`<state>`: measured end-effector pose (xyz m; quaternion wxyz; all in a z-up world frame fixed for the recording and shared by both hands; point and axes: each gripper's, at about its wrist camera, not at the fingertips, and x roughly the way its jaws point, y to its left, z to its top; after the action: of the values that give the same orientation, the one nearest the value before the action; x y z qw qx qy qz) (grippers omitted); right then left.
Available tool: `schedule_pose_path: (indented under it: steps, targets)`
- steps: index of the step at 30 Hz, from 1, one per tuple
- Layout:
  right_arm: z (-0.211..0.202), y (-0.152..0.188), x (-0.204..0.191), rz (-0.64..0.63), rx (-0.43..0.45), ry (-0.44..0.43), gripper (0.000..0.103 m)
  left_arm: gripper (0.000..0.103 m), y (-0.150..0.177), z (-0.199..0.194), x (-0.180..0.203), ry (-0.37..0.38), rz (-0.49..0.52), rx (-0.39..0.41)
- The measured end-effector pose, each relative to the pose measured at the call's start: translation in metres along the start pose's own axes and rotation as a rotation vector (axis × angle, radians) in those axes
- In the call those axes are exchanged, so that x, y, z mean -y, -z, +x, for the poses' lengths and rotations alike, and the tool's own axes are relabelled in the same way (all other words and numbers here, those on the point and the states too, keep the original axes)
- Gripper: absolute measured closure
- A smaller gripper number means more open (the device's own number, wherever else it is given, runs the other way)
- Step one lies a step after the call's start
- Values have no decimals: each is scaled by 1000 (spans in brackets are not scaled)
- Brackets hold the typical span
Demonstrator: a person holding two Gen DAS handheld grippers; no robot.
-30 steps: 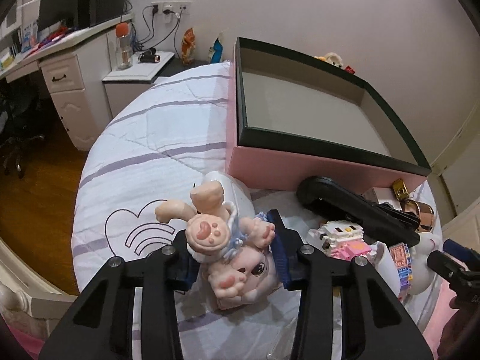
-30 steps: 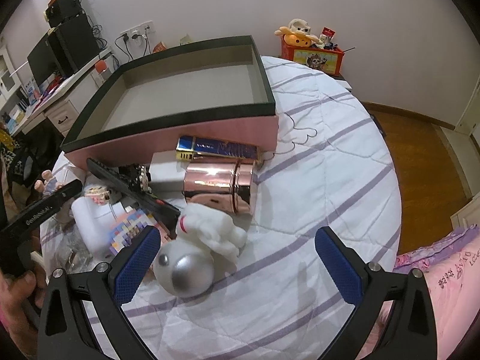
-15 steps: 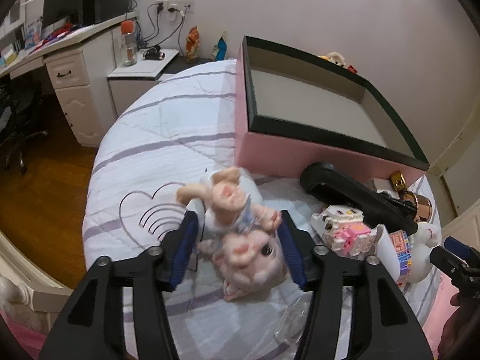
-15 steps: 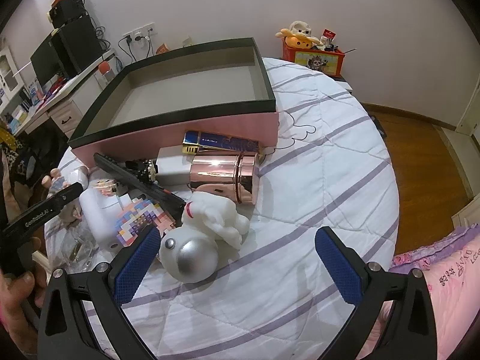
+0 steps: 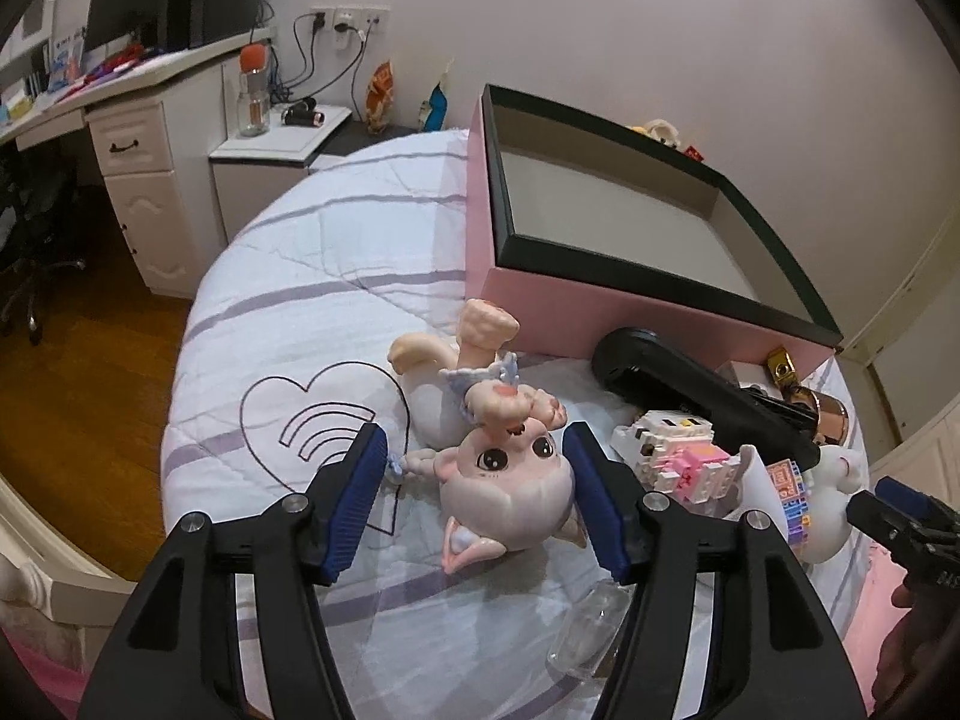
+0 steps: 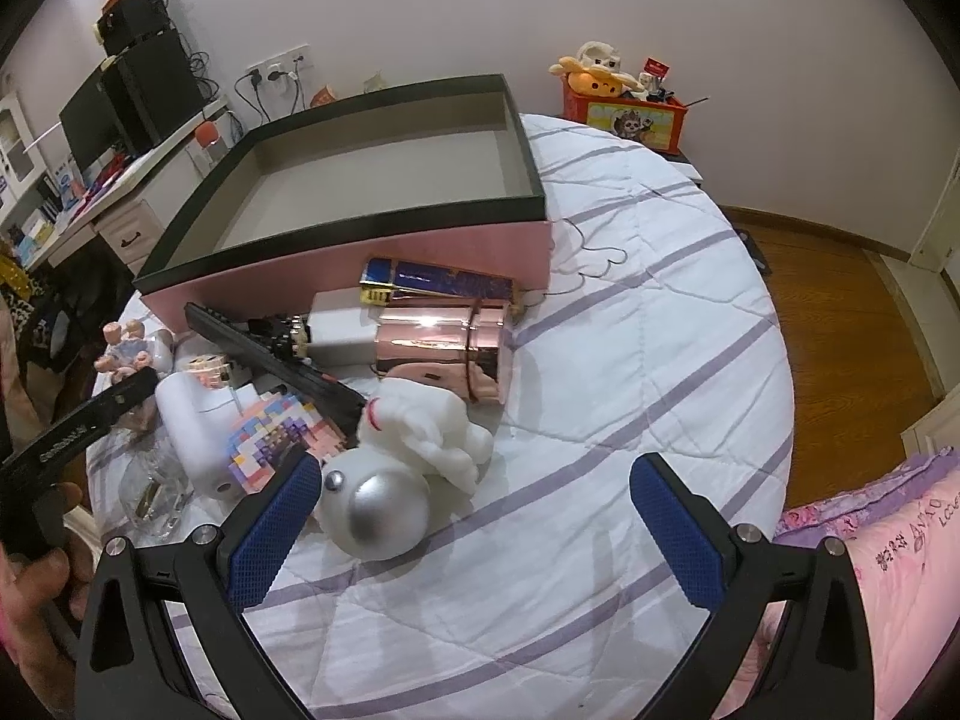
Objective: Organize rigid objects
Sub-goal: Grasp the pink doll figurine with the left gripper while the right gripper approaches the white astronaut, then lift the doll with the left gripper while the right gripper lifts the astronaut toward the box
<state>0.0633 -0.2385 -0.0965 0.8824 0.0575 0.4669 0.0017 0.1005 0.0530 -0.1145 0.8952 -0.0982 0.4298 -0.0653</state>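
1. Pink plastic cat-eared doll figurine (image 5: pixel 504 480) lies on white striped quilt (image 5: pixel 312 276), between left claw (image 5: pixel 474 480) pads, untouched; jaws just opened, released.
2. Right claw (image 6: pixel 474 516) gapes wide, empty; white silver-headed figure (image 6: pixel 390 498) beside its left pad.
3. Pink-sided open box (image 5: pixel 600 306) beyond both.

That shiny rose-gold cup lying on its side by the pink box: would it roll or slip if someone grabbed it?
The rose-gold cup lies on its side, so a nudge would probably roll it, though the soft quilt may slow it. Its mirror-like skin looks slippery for pads. It appears rigid, likely metal, so it should not crush.
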Motion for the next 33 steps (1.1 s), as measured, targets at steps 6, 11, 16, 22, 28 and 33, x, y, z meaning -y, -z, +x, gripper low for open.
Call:
schedule_pose_path:
  steps: [6,11,16,22,28,33]
  targets:
    - [0,-1,-1,-1,1,-8,0,43,2,-4,-5,-16,7,5]
    - [4,-2,-8,-11,-8,-14,0,43,1,12,-3,-50,28,-23]
    - [13,-3,-12,-7,-28,-10,5,43,-1,17,-5,-38,10,-3]
    - [28,-2,-15,-10,-45,-53,30,44,4,7,-14,-11,-22,17]
    - [30,2,-13,-27,-42,-75,40,44,9,-8,-22,-17,-28,25]
    - [17,4,-3,-5,-9,-106,40,44,7,-23,-20,-11,-16,45]
